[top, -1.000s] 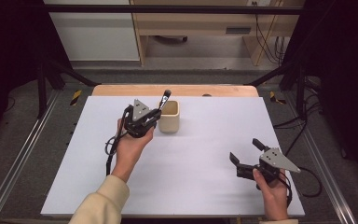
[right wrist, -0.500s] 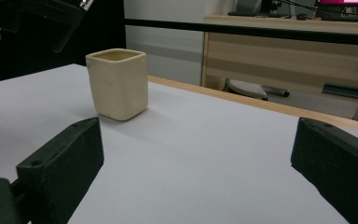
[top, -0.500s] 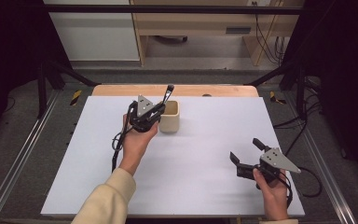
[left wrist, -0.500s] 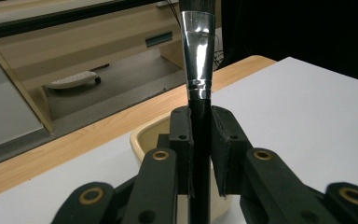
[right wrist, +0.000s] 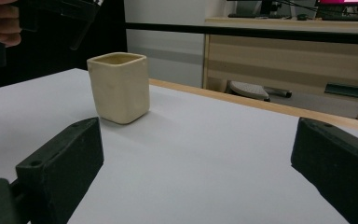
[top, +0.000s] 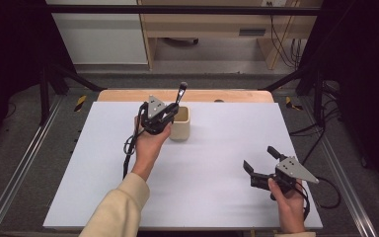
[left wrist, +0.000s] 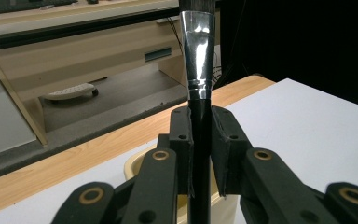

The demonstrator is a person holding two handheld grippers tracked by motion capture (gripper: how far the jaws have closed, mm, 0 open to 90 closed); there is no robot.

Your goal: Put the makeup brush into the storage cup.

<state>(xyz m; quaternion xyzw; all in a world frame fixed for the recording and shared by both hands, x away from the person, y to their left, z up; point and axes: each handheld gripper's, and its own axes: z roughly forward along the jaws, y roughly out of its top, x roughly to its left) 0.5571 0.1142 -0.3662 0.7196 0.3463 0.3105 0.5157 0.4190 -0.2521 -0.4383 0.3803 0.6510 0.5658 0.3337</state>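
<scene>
White sheeting covers the worktop [top: 212, 168], with a strip of bare wood along its far edge and a dark room with pale cabinets behind. From the high view, the left claw [top: 171, 109] hangs at the near-left rim of a cream cup [top: 180, 124], a squarish pot with rounded corners that stands upright on the far middle of the sheet. That claw is clamped on a brush [top: 180, 94], whose black handle and silver ferrule slant up and away above the cup's left side; its lower end is hidden behind the claw, so whether it reaches into the cup cannot be told. The right claw [top: 260, 163] rests low at the near right, well apart from the cup, its jaws spread wide with nothing between them. In the left gripper view, the brush [left wrist: 199, 93] stands nearly upright, its black handle pinched between the two closed pads, the shiny ferrule flaring above them to dark bristles cut off by the top edge; the cup [left wrist: 142, 163] shows just below and behind the jaws. In the right gripper view, the two jaws stand far apart over bare sheet, the cup [right wrist: 120, 88] farther off to the left, and the left claw [right wrist: 67, 11] above it at the top left corner.
</scene>
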